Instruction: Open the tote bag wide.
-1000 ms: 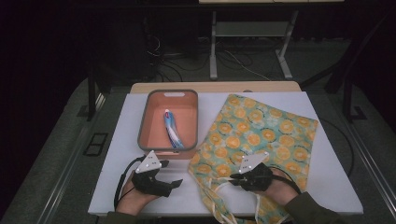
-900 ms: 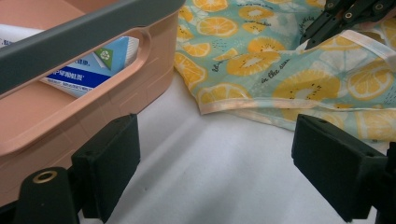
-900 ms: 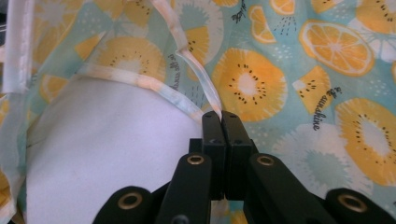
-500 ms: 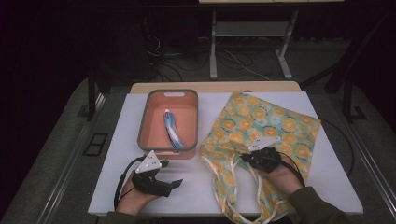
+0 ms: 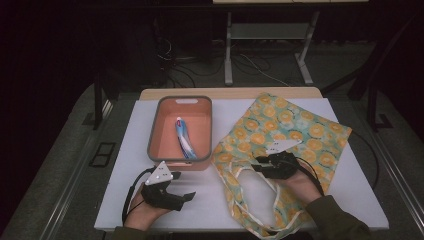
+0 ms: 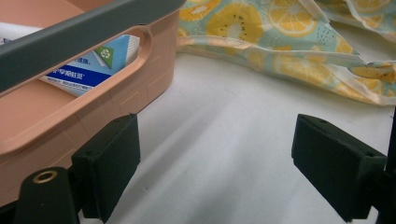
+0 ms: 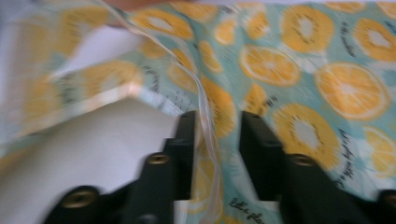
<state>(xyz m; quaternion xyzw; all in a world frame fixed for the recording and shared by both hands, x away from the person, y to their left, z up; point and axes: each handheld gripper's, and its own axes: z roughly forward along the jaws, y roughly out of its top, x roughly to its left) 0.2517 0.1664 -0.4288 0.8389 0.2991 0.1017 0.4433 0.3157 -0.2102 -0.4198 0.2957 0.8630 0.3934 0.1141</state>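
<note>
White counter (image 5: 125,150) under dark surroundings. Biggest item, the citrus-print tote bag (image 5: 295,130), sprawls at 3 o'clock. At 11 o'clock sits the pink bin (image 5: 165,125), toothpaste tube (image 5: 183,137) inside. Right gripper (image 5: 260,165) pinches the bag's edge, jaws nearly closed on fabric. Left gripper (image 5: 187,197) rests at 7 o'clock, jaws wide apart, empty.

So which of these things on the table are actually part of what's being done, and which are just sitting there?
In use, as far as I can judge:
- fruit-print cloth bag, its edge between the right hand-held gripper jaws
- toothpaste tube in the orange bin, probably next

Just there:
- left hand-held gripper, open, resting on the table
- cables on the floor behind
</note>
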